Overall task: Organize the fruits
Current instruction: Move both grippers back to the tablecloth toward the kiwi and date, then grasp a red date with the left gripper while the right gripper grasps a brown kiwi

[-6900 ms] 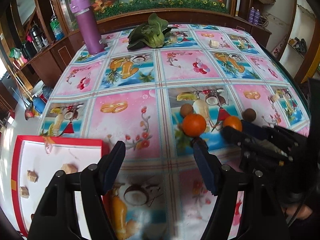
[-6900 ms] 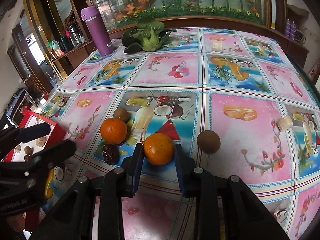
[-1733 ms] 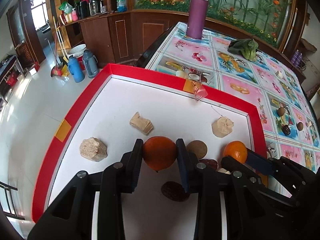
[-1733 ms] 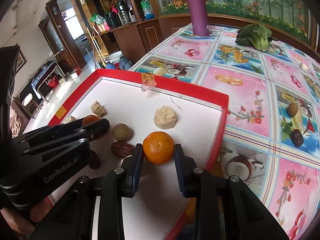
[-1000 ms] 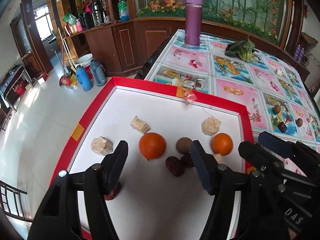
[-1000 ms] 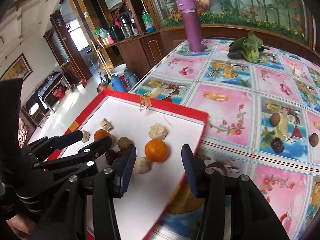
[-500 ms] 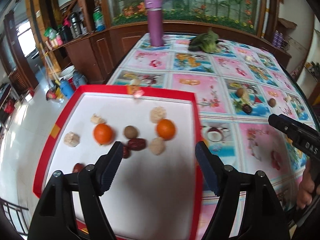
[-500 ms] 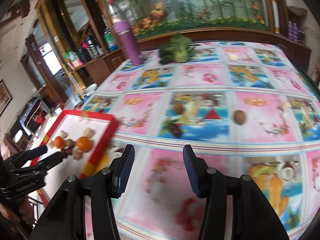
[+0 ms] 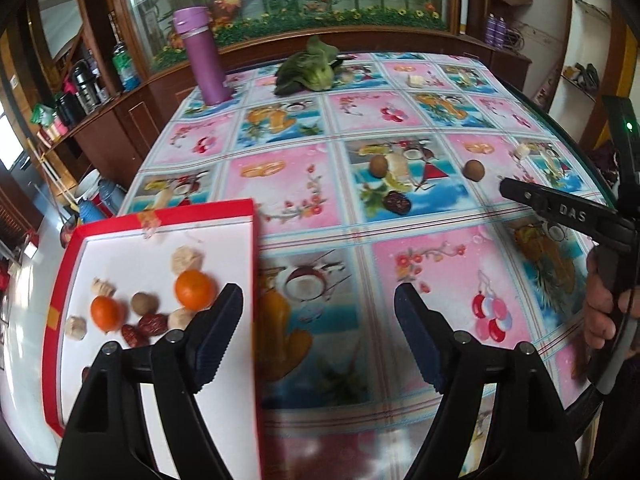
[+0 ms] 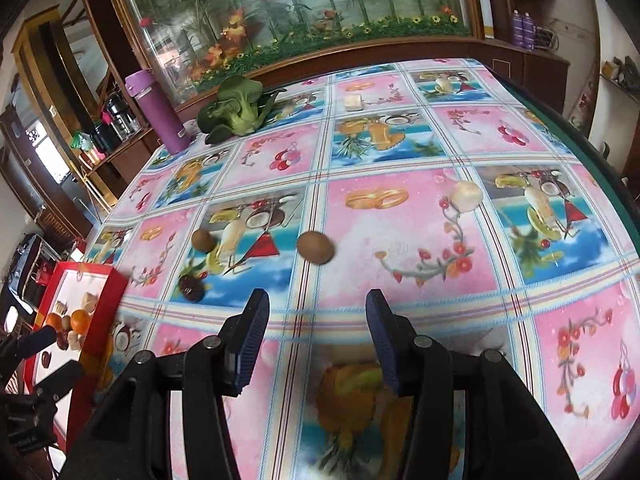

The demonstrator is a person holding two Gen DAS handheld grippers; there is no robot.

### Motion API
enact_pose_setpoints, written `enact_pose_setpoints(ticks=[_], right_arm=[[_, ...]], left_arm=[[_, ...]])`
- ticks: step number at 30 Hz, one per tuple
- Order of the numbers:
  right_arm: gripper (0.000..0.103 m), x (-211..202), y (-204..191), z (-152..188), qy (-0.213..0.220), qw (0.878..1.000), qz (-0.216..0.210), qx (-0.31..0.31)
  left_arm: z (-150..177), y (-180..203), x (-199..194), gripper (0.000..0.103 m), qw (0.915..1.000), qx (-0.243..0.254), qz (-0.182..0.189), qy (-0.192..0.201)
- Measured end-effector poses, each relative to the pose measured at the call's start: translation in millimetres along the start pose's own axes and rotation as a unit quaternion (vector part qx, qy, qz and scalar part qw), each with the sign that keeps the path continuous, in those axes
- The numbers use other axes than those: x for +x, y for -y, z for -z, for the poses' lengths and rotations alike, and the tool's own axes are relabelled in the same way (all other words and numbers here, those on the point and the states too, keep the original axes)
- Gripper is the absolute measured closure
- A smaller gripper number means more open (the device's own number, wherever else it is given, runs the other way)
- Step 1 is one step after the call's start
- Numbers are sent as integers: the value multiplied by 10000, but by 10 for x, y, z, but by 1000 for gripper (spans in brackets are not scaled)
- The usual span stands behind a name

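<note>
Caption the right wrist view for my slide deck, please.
Open right gripper hovers before a brown kiwi on the fruit-print tablecloth.

two oranges point(image 9: 194, 289), two kiwis point(image 9: 378, 165)

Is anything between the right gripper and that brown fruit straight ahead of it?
Nothing visible. The right gripper is open and empty, and only bare tablecloth lies between its fingers and the brown fruit. The dark date sits off to the left, apart.
</note>
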State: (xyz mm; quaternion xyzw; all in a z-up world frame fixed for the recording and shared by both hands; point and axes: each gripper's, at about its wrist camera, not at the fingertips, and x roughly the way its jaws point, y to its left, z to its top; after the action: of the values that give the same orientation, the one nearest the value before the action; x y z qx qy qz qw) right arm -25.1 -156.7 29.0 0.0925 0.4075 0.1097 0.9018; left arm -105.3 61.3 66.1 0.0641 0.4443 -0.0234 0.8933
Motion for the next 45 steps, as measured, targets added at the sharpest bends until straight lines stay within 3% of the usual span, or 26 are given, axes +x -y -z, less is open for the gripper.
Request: enact_pose_setpoints(ticks=[6, 11, 21, 23, 30, 39, 45], right_arm=[[54, 185, -61, -149, 8, 9998, 147, -123], [68, 346, -38, -210, -53, 9998, 167, -59], [79, 470, -59, -213, -143, 9993, 211, -283], [80, 473, -52, -216, -134, 9994, 201, -267], [80, 470, -41, -209, -133, 9994, 217, -252], [81, 422, -22, -183, -63, 9993, 309, -181], [81, 260, -62, -153, 297, 9991, 236, -182]], left_arm=[[-270, 166, 198, 24, 9998, 52, 187, 11], [-406, 263, 482, 24, 9994, -63, 327, -126], [-550, 429, 910, 25, 9981, -349, 471, -176], [-544, 443, 979, 46, 9978, -371, 515, -212], [-514, 445, 987, 75, 9982, -216, 554, -112], [-335, 324, 696, 76, 9971, -271, 707, 16], [-171, 156, 303, 76, 9959, -353, 773, 307]])
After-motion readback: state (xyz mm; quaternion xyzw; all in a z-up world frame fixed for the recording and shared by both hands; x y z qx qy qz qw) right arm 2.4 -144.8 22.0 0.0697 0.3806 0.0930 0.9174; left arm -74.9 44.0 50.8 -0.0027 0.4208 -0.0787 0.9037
